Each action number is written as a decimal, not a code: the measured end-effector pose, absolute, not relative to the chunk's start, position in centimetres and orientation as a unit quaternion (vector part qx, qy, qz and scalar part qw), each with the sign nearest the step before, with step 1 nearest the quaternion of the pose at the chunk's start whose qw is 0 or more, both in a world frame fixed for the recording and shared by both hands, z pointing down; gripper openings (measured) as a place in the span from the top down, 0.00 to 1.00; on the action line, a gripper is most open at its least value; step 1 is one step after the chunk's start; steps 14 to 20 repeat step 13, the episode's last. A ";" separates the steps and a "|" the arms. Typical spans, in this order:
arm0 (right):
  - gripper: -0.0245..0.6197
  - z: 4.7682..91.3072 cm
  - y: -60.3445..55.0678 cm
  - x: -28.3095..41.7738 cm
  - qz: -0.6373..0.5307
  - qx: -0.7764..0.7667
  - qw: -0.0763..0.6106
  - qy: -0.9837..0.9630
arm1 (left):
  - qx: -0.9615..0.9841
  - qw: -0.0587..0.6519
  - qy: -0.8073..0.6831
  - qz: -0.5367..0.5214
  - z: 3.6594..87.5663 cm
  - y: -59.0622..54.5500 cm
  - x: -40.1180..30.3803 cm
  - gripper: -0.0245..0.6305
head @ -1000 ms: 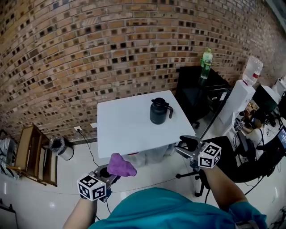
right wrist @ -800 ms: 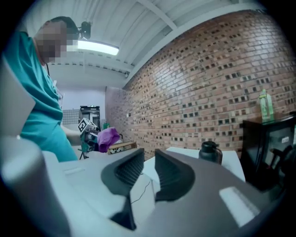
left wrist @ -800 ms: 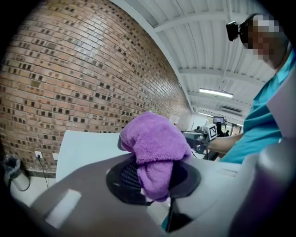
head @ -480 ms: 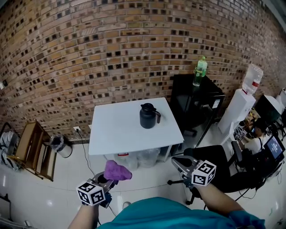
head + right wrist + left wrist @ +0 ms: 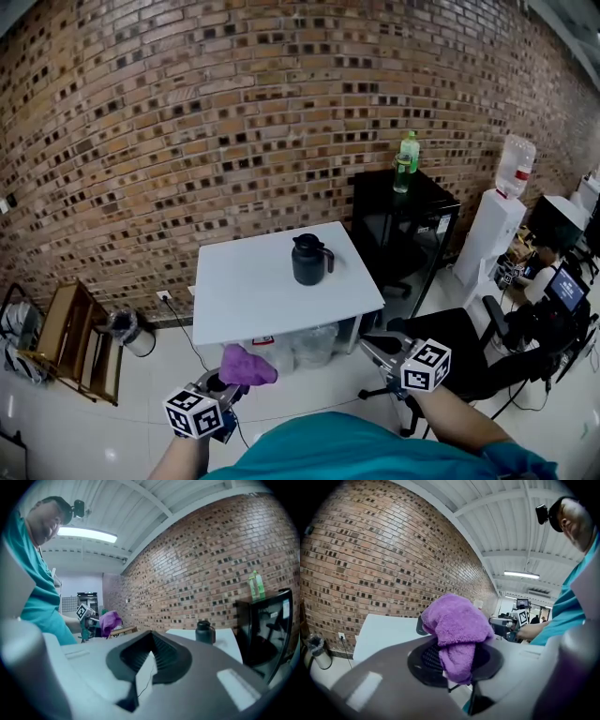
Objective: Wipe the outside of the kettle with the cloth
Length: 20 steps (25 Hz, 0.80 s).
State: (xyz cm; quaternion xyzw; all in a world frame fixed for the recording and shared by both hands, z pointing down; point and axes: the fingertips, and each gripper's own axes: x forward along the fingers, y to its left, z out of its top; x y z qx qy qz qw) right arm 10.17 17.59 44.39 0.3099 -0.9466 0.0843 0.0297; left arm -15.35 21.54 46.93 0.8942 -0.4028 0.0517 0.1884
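Note:
A dark kettle (image 5: 310,260) stands upright on the white table (image 5: 253,291), toward its right half. My left gripper (image 5: 228,382) is well short of the table's near edge, shut on a purple cloth (image 5: 247,365) that bunches over its jaws. In the left gripper view the cloth (image 5: 457,623) hides most of the kettle (image 5: 420,626). My right gripper (image 5: 369,343) is also short of the table, at the right, shut with nothing in it. In the right gripper view its pads (image 5: 146,660) meet, and the kettle (image 5: 205,632) is far ahead.
A black cabinet (image 5: 408,220) with a green bottle (image 5: 406,161) stands right of the table. Clear plastic bins (image 5: 305,344) sit under it. A black office chair (image 5: 441,337) is beside my right gripper. A wooden rack (image 5: 64,330) and a bin (image 5: 122,324) are at the left.
Both grippers have drawn back from the table, which now lies farther off. The right gripper's jaws have come together. The cloth stays in the left gripper.

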 end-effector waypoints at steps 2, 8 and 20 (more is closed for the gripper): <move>0.96 44.2 17.8 9.9 0.081 0.305 0.034 -0.948 | 0.894 0.187 -0.403 0.050 46.7 21.7 -15.5 0.85; 0.96 44.0 18.1 10.2 0.078 0.299 0.040 -0.950 | 0.896 0.190 -0.401 0.037 46.5 22.2 -15.0 0.85; 0.96 44.0 18.1 9.7 0.073 0.291 0.046 -0.953 | 0.897 0.190 -0.397 0.038 46.7 22.4 -15.0 0.85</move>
